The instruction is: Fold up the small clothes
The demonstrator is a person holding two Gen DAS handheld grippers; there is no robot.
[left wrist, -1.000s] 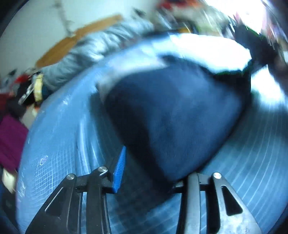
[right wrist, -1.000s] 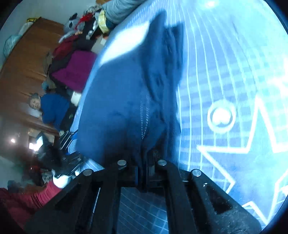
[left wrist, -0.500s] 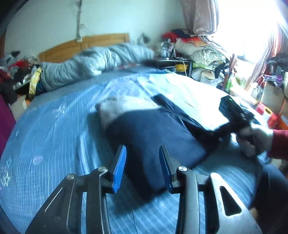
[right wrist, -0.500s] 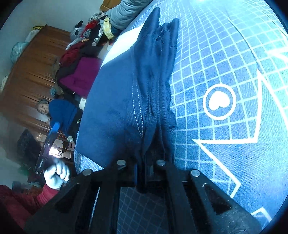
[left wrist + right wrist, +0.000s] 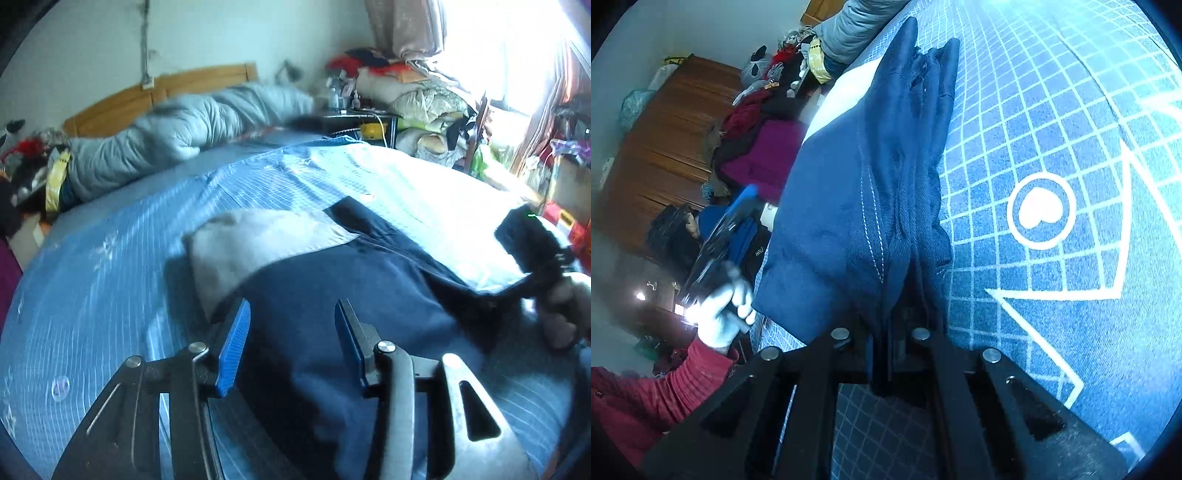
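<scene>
The navy garment (image 5: pixel 332 295) lies on the blue checked bedsheet (image 5: pixel 110 280), partly folded, with a pale grey lining panel (image 5: pixel 255 240) showing at its far left end. One dark edge of the garment runs off toward the right of the left wrist view.

The left gripper (image 5: pixel 291 339) hangs just above the near part of the garment with its jaws well apart. Its blue pads (image 5: pixel 231 347) hold nothing, and dark fabric shows in the gap between them. In the right wrist view the same tool appears at the left, gripped by a white-gloved hand (image 5: pixel 720 314) with a red ribbed sleeve (image 5: pixel 665 387) behind it.

The right gripper (image 5: pixel 882 365) has its jaws drawn together and pinched on a bunched edge of the garment, whose gathered folds with a line of white stitching rise straight from the fingertips. In the left wrist view that tool appears at the right edge as a blurred dark shape pulling the garment's corner, so the cloth there is lifted off the sheet.

A grey quilted duvet (image 5: pixel 166 147) lies rolled against the wooden headboard (image 5: pixel 147 96). Piled clothing and bedding (image 5: pixel 417 99) stand beside the bed near the bright window. A wooden wardrobe (image 5: pixel 657 147) and heaped clothes occupy the other side.
</scene>
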